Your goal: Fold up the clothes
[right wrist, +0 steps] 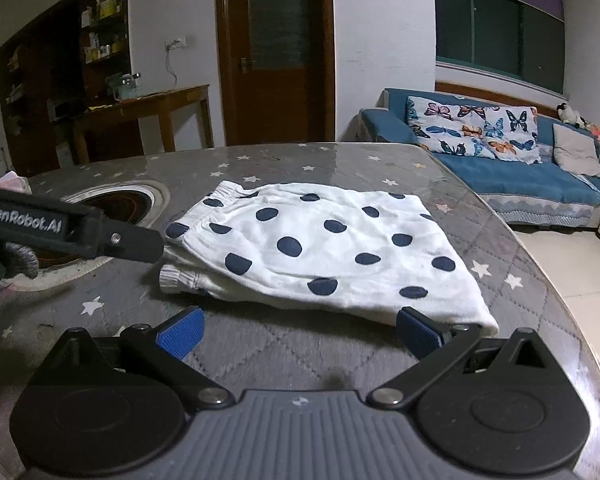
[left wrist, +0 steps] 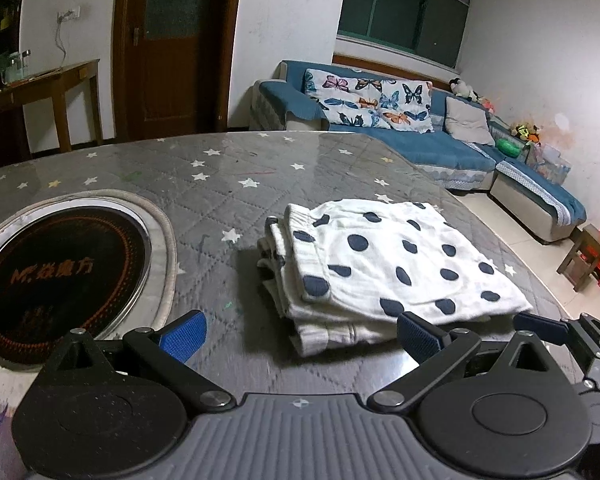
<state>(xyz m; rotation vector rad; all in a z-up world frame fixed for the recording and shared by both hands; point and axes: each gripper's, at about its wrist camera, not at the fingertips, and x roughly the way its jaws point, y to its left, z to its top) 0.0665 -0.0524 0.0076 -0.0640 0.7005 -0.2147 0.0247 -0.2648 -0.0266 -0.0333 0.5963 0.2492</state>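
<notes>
In the centre of both views the folded white cotton garment with dark blue dots [left wrist: 384, 268] lies on the grey quilted star-pattern table cover [left wrist: 220, 184], while the left gripper [left wrist: 302, 334] and the right gripper [right wrist: 300, 332] have their blue-padded fingers spread wide, holding nothing.

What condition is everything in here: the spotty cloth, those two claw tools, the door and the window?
Polka-dot garment: folded, lying on the table.
Left gripper: open, holding nothing.
Right gripper: open, holding nothing.
Door: closed.
Window: looks closed, dark outside.
</notes>
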